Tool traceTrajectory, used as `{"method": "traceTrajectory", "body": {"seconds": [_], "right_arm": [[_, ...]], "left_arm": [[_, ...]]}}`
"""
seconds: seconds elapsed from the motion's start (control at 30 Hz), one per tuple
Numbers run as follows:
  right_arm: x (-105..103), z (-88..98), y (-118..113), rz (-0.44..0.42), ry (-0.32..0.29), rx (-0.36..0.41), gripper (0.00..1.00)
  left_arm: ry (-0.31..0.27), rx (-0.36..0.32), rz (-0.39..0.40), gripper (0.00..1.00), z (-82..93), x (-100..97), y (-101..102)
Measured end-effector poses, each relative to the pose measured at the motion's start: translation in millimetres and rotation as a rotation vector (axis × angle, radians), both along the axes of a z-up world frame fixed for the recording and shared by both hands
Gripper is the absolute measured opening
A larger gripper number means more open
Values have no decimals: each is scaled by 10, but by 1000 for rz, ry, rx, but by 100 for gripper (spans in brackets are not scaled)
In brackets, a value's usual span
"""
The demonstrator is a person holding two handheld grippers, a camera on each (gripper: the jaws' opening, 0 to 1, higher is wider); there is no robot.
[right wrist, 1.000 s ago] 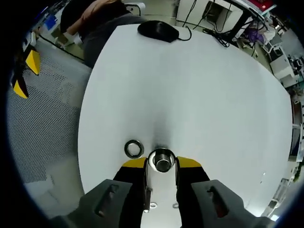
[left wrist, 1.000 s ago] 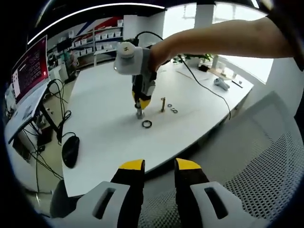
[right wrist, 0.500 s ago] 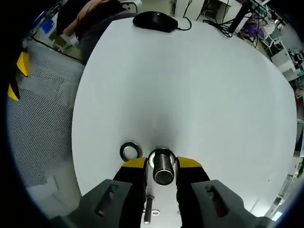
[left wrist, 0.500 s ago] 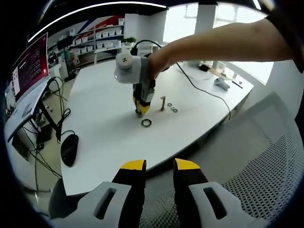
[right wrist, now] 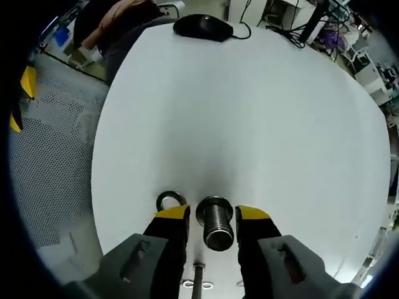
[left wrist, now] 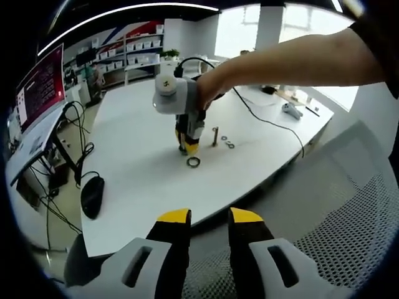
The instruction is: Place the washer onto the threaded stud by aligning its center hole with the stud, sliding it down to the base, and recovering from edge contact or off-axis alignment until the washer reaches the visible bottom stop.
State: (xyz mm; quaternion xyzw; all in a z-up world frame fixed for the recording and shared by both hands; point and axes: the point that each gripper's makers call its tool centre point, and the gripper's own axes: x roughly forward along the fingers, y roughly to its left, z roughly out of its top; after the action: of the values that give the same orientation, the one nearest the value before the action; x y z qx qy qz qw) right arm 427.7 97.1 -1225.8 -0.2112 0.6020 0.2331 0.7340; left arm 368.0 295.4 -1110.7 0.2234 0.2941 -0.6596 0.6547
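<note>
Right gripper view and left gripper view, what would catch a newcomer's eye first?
In the right gripper view, a threaded metal cylinder sits between the right gripper jaws, with a dark ring lying on the white table beside it. In the left gripper view, a person's arm holds that gripper over the table near an upright stud.

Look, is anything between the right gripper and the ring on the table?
Yes: a metal cylinder sits between the right gripper's fingers, filling that gap. The ring lies on the table just past one finger.
</note>
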Motion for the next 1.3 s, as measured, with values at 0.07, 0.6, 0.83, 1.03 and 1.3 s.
{"method": "traceTrajectory", "body": {"seconds": [0.07,0.6,0.83,1.03,1.3], "right_arm": [[-27,29,6,1,-13,-2,42],[-106,633,41,-52,-261,53,45],[-284,556,76,-82,-266,64,40],[-483,539,202,-106,-253,79,41],[-573,489,323,-122,-254,86,41]], "left_arm": [[-5,-8,0,23,6,7,-5],[-29,-3,12,30,12,32,-3],[-29,-6,15,29,14,37,-3],[-29,-6,16,29,26,26,-5],[-32,0,24,29,11,44,-5]]}}
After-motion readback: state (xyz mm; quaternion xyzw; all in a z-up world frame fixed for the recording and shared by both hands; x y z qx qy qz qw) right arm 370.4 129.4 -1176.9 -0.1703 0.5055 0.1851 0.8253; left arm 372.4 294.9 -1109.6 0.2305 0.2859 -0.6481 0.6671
